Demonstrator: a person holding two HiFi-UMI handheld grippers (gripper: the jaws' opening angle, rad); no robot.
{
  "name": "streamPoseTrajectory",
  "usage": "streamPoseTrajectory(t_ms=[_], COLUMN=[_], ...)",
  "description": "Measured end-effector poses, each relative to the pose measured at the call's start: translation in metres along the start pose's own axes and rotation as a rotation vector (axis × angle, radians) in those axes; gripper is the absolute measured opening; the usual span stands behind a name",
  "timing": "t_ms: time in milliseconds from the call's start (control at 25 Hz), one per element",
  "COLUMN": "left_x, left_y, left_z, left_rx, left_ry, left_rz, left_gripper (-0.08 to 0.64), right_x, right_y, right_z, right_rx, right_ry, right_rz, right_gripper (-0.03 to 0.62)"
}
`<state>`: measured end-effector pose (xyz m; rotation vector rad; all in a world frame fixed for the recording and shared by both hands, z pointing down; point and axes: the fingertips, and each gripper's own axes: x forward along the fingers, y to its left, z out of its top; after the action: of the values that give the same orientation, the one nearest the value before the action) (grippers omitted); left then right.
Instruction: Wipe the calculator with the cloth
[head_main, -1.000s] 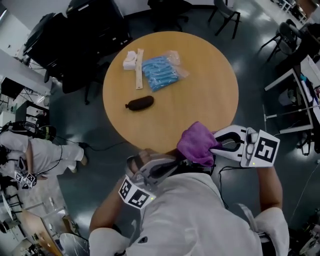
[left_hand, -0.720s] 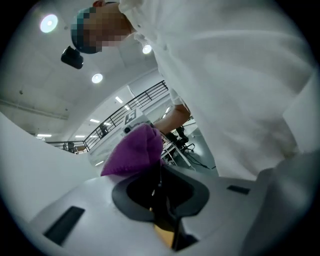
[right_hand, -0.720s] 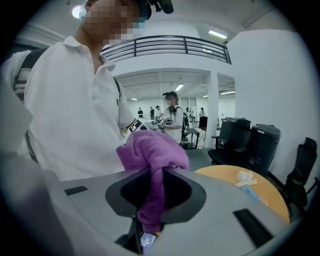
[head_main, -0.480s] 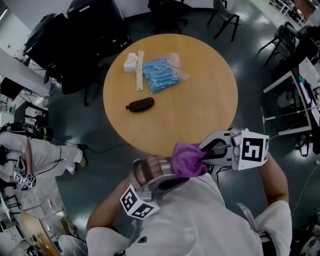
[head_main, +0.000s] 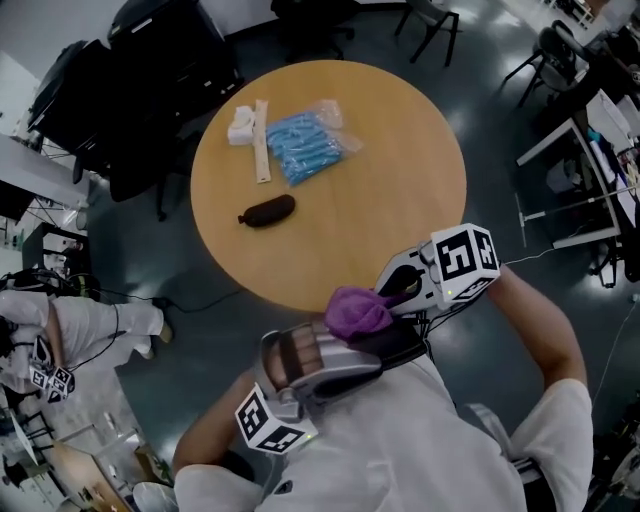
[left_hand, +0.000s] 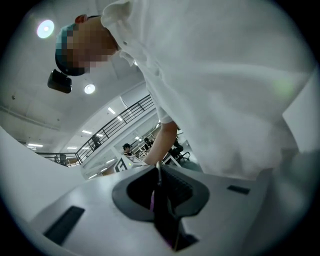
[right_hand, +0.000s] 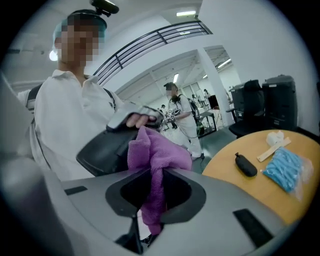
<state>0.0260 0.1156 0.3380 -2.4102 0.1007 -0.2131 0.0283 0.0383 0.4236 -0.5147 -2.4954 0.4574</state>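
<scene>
While my right gripper (right_hand: 152, 200) pinches the purple cloth (head_main: 355, 312) beside the dark calculator (head_main: 392, 346), my left gripper (left_hand: 161, 197) clamps that calculator edge-on

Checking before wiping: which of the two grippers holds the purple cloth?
The right gripper: the purple cloth is pinched between its jaws, while the left gripper grips a dark flat calculator.
</scene>
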Motion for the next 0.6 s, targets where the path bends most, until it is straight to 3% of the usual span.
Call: streamPoseTrajectory(t_ms=[200,400,600], left_x=[0.001,0.0,0.002], left_y=[0.011,0.012,0.016], left_z=[0.009,0.016,0.025], left_rx=[-0.062,-0.082,-0.036], left_ry=[-0.046,-0.054,-0.052], left_rz=[0.018,0.041,0.052], left_gripper=[0.046,0.046,0.046], right_x=[0.022,0.034,0.04], right_y=[0.0,0.002,-0.002], right_z=[-0.028,-0.05,-0.078], right_rx=[0.052,0.078,0.094], right_ry=[0.072,0.125,0.183], right_rz=[0.094,0.136,0.141], right_gripper=[0.066,0.067,0.067])
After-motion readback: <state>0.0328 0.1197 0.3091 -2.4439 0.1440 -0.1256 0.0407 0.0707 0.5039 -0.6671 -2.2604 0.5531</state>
